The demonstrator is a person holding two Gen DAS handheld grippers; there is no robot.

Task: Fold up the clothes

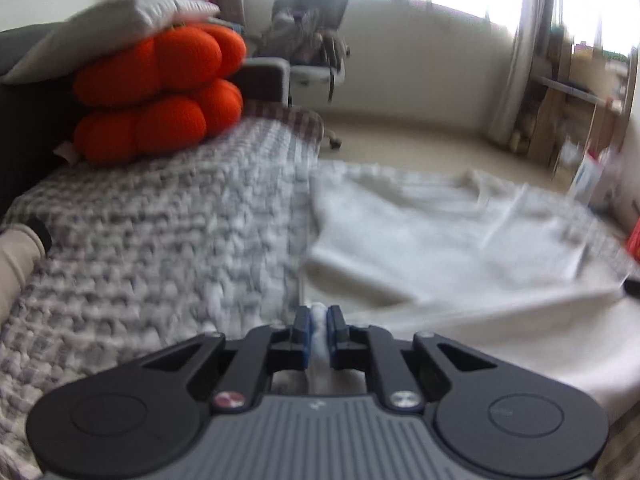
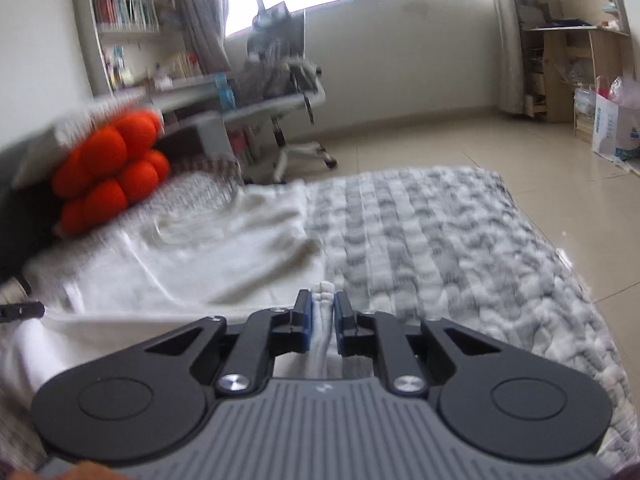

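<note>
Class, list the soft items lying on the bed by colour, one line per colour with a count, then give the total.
White: 1, the garment, pinched by the left gripper and right gripper
Orange: 1, the cushion
Grey-white: 1, the pillow
Total: 3

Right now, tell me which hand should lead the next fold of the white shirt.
Neither clearly: the left gripper and the right gripper each pinch an edge of the white shirt, which lies on the grey blanket ahead of them. Move both together.
</note>
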